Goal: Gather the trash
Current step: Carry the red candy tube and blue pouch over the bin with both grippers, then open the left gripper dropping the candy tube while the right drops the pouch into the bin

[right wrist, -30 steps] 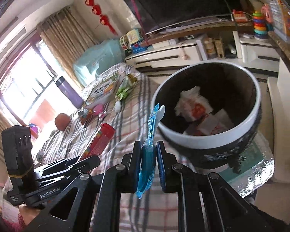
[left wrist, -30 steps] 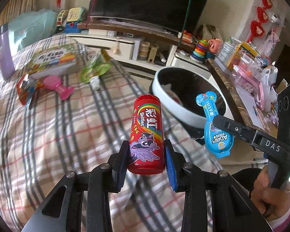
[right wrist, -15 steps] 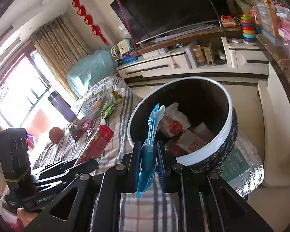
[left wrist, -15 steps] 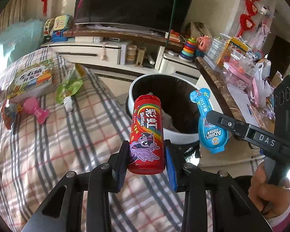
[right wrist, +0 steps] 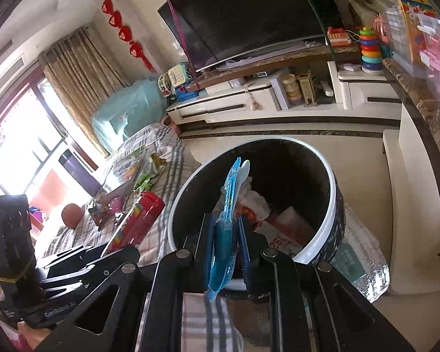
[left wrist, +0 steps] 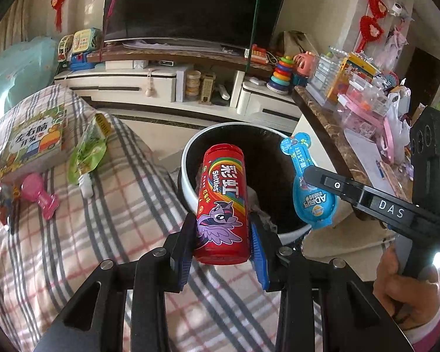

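Observation:
My left gripper is shut on a red Skittles can, upright between its blue pads, its top over the near rim of the round black bin with a white rim. My right gripper is shut on a flat blue snack packet, seen edge-on above the bin's near rim. In the left wrist view the same blue packet hangs over the bin's right side from the right gripper's black fingers. Paper and wrappers lie inside the bin.
On the plaid bed cover lie a green pouch, a pink toy, a picture book and a red wrapper. A TV cabinet stands behind the bin. A marble counter crowded with toys runs along the right.
Both grippers have moved with their loads toward the bin, which now looms larger and nearer. The can's top and the blue packet have come over its opening. Neither grip has changed.

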A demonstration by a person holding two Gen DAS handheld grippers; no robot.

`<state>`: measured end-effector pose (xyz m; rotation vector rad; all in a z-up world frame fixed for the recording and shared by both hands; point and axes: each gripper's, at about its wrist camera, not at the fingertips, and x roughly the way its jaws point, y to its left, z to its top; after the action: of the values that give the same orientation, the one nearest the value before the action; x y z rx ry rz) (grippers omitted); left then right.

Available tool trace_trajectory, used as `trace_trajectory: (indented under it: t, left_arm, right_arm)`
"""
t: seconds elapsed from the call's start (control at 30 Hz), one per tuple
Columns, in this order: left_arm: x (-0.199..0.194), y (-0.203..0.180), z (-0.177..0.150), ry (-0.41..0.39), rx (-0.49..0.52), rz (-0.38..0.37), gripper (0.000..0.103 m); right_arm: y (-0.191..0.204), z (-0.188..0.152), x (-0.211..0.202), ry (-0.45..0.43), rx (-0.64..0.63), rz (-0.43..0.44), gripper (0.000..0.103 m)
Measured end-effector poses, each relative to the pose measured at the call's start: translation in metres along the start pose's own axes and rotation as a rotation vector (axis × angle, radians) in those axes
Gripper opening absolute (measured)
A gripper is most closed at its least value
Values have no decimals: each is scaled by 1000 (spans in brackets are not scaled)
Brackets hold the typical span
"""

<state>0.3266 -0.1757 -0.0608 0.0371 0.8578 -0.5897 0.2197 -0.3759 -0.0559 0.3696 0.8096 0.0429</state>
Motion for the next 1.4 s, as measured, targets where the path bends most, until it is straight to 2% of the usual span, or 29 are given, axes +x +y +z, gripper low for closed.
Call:
trace_trajectory:
  t: [0.33, 1.03, 1.1, 1.27, 1.4]
  left_arm:
    - [25, -7, 19, 12, 24, 6, 33]
    - [56, -11, 32, 45, 22, -2, 34]
    - [57, -9, 32, 48, 8, 17, 45]
    - [49, -1, 24, 32, -16, 12, 46]
    - [36, 12, 12, 24, -57, 20, 50]
  right_arm:
    - [-9, 16, 11, 11, -2, -26, 16]
    - [-22, 25, 30, 40, 24, -59, 17]
    - [-24, 25, 31, 41, 32, -57, 21]
    - [-29, 26, 30, 38, 54, -60, 35]
    - [-22, 24, 23, 18, 41, -54, 42]
